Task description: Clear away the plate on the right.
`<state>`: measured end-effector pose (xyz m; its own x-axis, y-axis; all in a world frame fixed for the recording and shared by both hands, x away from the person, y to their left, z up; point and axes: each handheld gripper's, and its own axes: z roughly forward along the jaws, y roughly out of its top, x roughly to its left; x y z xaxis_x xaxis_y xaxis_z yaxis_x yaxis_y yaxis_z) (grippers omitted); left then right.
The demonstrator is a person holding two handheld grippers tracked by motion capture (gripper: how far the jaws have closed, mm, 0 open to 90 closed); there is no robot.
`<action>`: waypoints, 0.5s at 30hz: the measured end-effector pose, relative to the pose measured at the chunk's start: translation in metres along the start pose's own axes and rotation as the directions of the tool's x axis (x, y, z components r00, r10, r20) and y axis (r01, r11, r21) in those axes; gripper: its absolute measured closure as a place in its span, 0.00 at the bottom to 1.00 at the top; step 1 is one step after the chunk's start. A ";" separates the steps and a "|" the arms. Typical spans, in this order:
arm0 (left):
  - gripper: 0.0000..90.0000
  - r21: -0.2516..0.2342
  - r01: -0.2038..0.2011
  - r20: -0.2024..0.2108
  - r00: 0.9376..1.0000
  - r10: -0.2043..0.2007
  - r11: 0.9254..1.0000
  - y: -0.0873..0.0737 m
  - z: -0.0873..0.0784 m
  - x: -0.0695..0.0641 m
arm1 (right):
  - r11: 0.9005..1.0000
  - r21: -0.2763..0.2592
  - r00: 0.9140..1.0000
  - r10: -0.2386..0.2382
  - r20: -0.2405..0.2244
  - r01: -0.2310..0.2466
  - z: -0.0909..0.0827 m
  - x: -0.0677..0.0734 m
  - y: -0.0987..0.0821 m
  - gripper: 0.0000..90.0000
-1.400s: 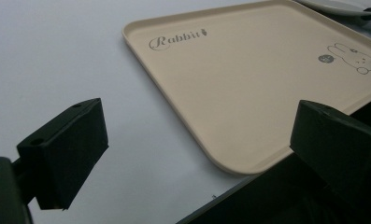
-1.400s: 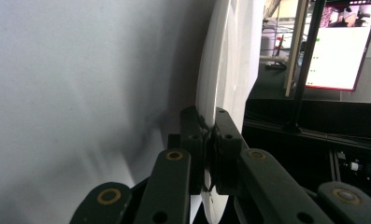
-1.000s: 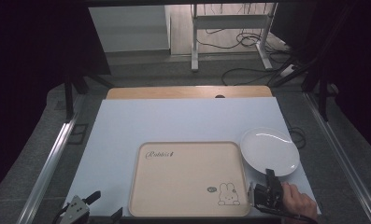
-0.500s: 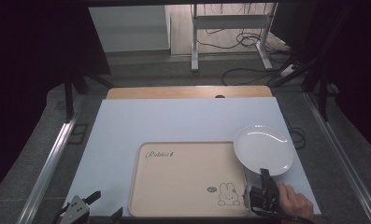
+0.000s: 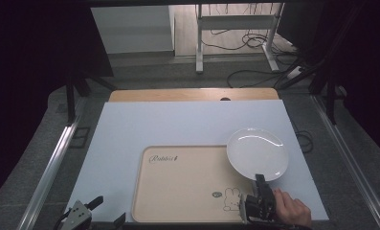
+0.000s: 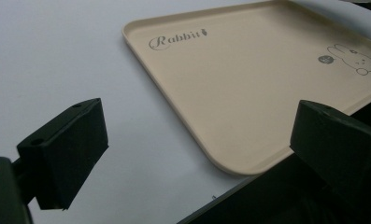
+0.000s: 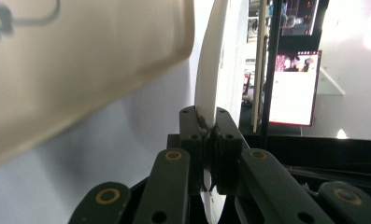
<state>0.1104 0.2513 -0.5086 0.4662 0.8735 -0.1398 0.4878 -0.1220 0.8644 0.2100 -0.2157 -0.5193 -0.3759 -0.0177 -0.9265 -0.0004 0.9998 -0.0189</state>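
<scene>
Since a second ago, the white plate (image 5: 257,153) has been carried leftward in the high view, so that its left edge is now seen over the upper right corner of the beige tray (image 5: 183,184), where before it was seen clear of the tray on the pale table (image 5: 178,124). The right gripper (image 5: 260,181) has been shifted left with it. The plate is clamped at its near rim by that gripper, whose jaws are seen pressed tight on the thin edge (image 7: 212,74) in the right gripper view. The right hand (image 5: 288,211) is seen at the lower right of the high view, wrapped round the gripper's body, with the jaws pointed up the frame toward the plate. The left gripper (image 5: 99,211) is held at the lower left edge, beside the tray's near left corner (image 6: 230,165); its jaws are spread wide, with nothing between them.
</scene>
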 end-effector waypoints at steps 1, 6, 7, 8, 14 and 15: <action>0.04 0.000 0.000 0.000 1.000 0.000 1.000 0.000 0.000 0.000 | 1.000 0.000 1.000 0.000 0.000 0.000 0.000 0.000 0.000 0.94; 0.04 0.000 0.001 0.000 1.000 -0.001 1.000 0.000 0.000 0.000 | 0.998 -0.056 1.000 0.000 0.018 0.001 -0.004 0.002 0.013 0.94; 0.04 0.000 0.001 0.000 1.000 -0.001 1.000 0.000 0.000 0.000 | 0.998 -0.056 1.000 0.000 0.018 0.001 -0.004 0.002 0.013 0.94; 0.04 0.000 0.003 -0.001 1.000 -0.003 1.000 0.000 0.000 0.000 | 0.998 -0.059 1.000 -0.012 0.013 0.013 -0.007 0.001 0.017 0.94; 0.04 0.000 0.001 0.000 1.000 -0.001 1.000 0.000 0.000 0.000 | 0.997 -0.070 1.000 -0.028 0.012 0.028 -0.011 0.003 0.029 0.94; 0.04 0.000 0.001 0.000 1.000 -0.001 1.000 0.000 0.000 0.000 | 0.996 -0.081 1.000 -0.026 0.013 0.027 -0.011 0.004 0.031 0.94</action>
<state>0.1103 0.2515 -0.5086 0.4653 0.8739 -0.1409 0.4887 -0.1209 0.8640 0.1987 -0.1848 -0.5192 -0.3641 -0.0439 -0.9303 -0.0858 0.9962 -0.0135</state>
